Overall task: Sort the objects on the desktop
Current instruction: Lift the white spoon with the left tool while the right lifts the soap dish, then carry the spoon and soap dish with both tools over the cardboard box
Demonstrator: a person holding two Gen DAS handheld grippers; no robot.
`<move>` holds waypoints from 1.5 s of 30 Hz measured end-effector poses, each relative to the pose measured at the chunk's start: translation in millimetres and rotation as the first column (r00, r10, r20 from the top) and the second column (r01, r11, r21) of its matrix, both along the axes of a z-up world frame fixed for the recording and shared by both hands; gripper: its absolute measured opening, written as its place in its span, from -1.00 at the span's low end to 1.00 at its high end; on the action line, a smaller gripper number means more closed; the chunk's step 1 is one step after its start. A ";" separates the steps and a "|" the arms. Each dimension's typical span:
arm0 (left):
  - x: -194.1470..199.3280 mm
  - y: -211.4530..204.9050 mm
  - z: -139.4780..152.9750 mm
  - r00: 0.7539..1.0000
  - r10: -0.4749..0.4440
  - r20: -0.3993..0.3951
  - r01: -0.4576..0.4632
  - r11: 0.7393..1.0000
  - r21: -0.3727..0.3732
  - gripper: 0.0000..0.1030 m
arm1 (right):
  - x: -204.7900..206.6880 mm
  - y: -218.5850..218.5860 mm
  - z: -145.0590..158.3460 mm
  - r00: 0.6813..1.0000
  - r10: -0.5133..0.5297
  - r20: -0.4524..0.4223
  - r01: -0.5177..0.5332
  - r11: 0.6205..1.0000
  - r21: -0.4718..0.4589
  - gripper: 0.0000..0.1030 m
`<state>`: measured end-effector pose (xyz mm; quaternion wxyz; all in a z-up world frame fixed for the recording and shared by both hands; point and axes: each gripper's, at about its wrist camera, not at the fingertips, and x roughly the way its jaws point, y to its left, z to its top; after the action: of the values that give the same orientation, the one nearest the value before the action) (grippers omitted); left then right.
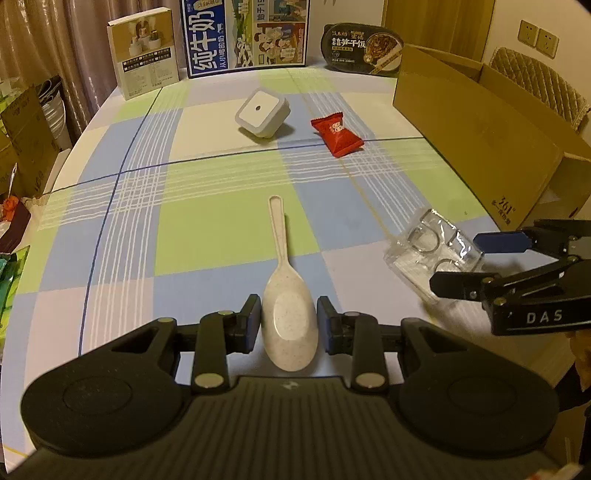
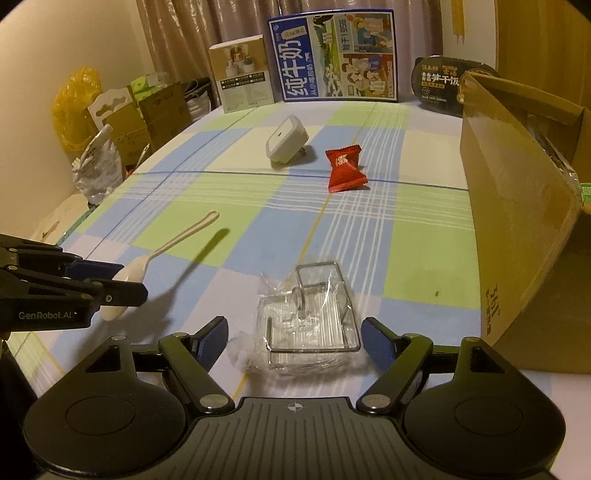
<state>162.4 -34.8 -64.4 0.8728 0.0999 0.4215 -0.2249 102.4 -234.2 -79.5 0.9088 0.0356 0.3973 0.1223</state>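
Observation:
A speckled cream spoon (image 1: 286, 295) has its bowl between the pads of my left gripper (image 1: 289, 323), which is shut on it; in the right wrist view the spoon (image 2: 166, 251) is lifted off the cloth, with its shadow below. My right gripper (image 2: 295, 341) is open, its fingers on either side of a clear plastic packet with wire hooks (image 2: 314, 325), not touching it; the packet also shows in the left wrist view (image 1: 432, 254). A white plug-in night light (image 1: 263, 112) and a red candy packet (image 1: 336, 134) lie farther back.
An open cardboard box (image 1: 480, 133) stands at the right edge of the checked tablecloth (image 1: 207, 206). A blue milk carton box (image 1: 245, 35), a white product box (image 1: 146, 51) and a black meal tub (image 1: 364, 48) line the far edge. Clutter sits off the table's left side.

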 end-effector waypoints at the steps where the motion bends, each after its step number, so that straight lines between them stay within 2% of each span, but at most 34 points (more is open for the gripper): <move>1: -0.3 -0.5 1.0 1.000 -0.001 0.002 0.001 1.000 -0.004 -0.47 | 0.5 0.2 -0.3 1.000 0.002 0.000 -0.002 1.000 -0.003 0.48; 11: -3.6 -1.5 5.0 1.000 0.000 0.008 0.000 1.000 -0.010 -0.47 | 9.9 3.2 -10.2 1.000 0.028 -0.012 -0.028 0.999 -0.036 0.46; 15: -5.2 -1.9 5.1 1.000 0.001 0.006 -0.001 1.000 -0.010 -0.47 | 9.5 2.0 -12.3 1.000 0.016 -0.021 -0.017 0.998 -0.054 0.04; 18: -5.9 -2.0 5.8 1.000 0.001 0.007 -0.001 1.000 -0.011 -0.47 | 7.7 1.7 -9.4 1.000 0.012 -0.020 -0.013 0.998 -0.062 0.01; 23: -11.2 -2.5 14.1 1.000 0.000 0.026 0.001 1.000 -0.018 -0.47 | -2.5 3.6 7.6 1.000 0.006 0.031 -0.004 0.997 -0.071 -0.01; 45: -49.6 -25.2 78.7 0.989 -0.032 0.144 0.040 0.998 -0.053 -0.47 | -47.8 -19.3 86.7 0.979 -0.063 0.196 0.074 0.996 -0.050 -0.01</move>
<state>112.8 -60.0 14.2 0.8990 0.0988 0.3496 -0.2448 54.6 -253.5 7.2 0.9475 0.0112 0.3087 0.0822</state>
